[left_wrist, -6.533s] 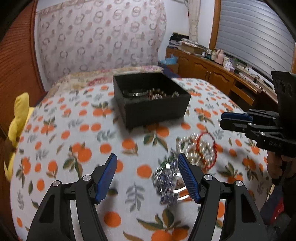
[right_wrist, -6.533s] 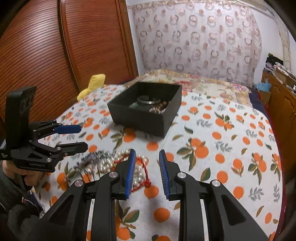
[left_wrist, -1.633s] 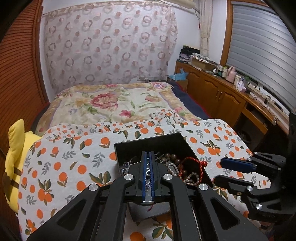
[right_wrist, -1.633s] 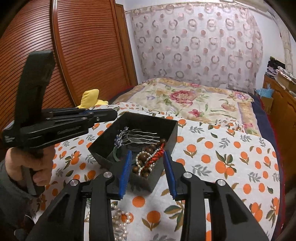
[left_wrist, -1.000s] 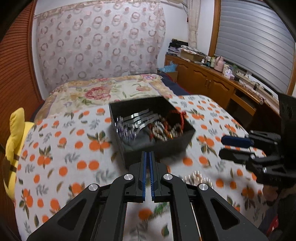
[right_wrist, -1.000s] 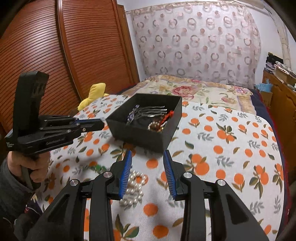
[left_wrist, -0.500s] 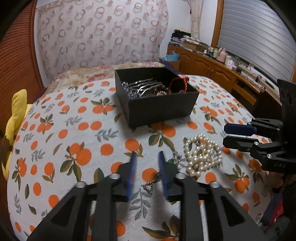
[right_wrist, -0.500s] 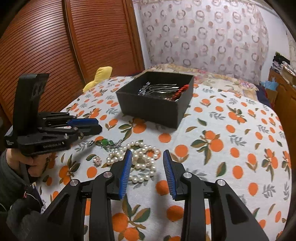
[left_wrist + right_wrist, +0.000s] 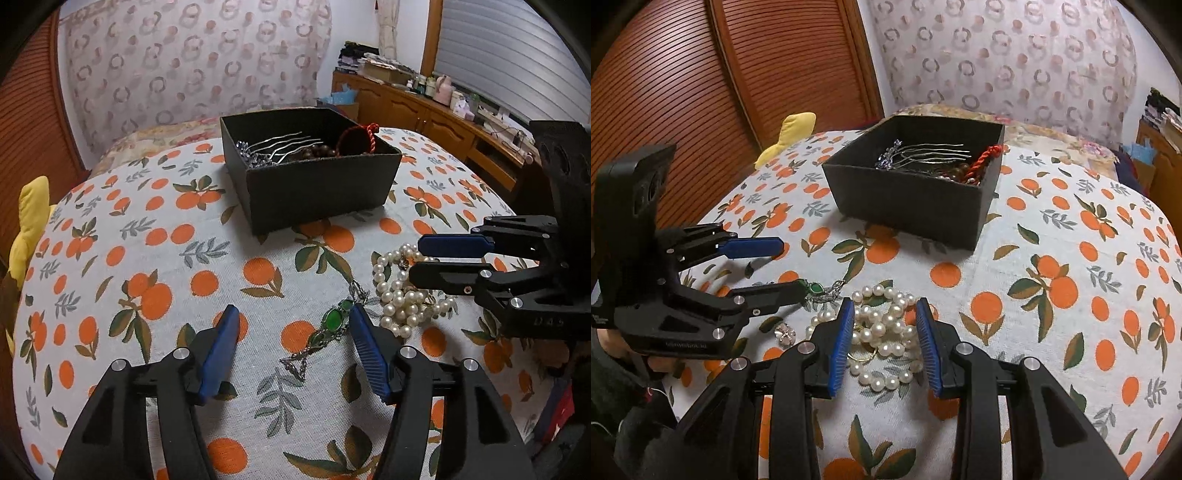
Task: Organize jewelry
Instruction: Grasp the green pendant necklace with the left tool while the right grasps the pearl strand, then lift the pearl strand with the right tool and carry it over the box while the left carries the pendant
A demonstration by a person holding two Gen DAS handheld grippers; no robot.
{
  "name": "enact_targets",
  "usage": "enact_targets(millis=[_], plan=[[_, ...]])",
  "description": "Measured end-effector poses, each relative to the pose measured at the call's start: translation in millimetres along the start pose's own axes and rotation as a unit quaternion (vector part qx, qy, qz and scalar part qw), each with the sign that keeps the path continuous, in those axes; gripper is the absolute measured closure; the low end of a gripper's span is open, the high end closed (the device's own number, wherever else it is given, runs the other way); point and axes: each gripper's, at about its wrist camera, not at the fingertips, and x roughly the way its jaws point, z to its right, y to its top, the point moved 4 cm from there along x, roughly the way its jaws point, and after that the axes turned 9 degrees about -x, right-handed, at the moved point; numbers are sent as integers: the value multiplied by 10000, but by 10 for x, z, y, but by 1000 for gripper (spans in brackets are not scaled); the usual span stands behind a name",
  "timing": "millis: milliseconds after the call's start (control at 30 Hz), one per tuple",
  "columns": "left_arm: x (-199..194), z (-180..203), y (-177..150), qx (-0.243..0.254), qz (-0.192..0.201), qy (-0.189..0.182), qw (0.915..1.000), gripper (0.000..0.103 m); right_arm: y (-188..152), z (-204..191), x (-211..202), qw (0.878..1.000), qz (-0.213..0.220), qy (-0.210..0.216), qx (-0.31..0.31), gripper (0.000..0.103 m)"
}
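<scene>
Your left tool (image 9: 290,345) is hovering wide open and empty, its right finger just beside the green-stone chain (image 9: 334,319) lying on the cloth. Your right tool (image 9: 884,334) is also gaping, holding nothing, its blue pads (image 9: 841,341) flanking the pearl necklace (image 9: 882,328) heaped below them. A small silver charm (image 9: 785,331) is lying just left of the pearls. Further out, the black box (image 9: 314,184) is sitting on the orange-printed cloth (image 9: 147,258), carrying a silver hair comb (image 9: 275,147), brown beads and a red cord bracelet (image 9: 360,138). A yellow cushion (image 9: 788,134) is resting at the cloth's edge by the slatted wooden doors (image 9: 701,92). A ring-patterned curtain (image 9: 192,62) is hanging behind, with wooden cabinets (image 9: 424,114) running under the window blinds.
</scene>
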Motion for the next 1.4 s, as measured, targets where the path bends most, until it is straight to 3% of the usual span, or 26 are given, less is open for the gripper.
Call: enact_targets(millis=[133, 167, 200, 367, 533, 700, 867, 1400], plan=[[2, -1, 0, 11, -2, 2, 10000, 44, 24, -16, 35, 9999, -57, -97, -108, 74], [7, -2, -1, 22, -4, 6, 10000, 44, 28, -12, 38, 9999, -49, -76, -98, 80], [15, 1, 3, 31, -6, 7, 10000, 44, 21, -6, 35, 9999, -39, -66, -99, 93], [15, 36, 3, 100, 10, -70, 9999, 44, 11, 30, -43, 9997, 114, -156, -152, 94], [32, 128, -2, 249, -43, -201, 9995, 63, 81, 109, -286, 9984, 459, -315, -106, 94], [66, 185, 18, 335, -89, -321, 9989, 92, 184, 119, -515, 9961, 715, -474, -201, 94], [49, 184, 7, 296, -83, -433, 9986, 94, 253, 112, -642, 9944, 862, -554, -255, 94], [-345, 115, 299, 24, 543, -474, 9974, 94, 537, 48, -1044, 9881, 1291, -712, -433, 94]])
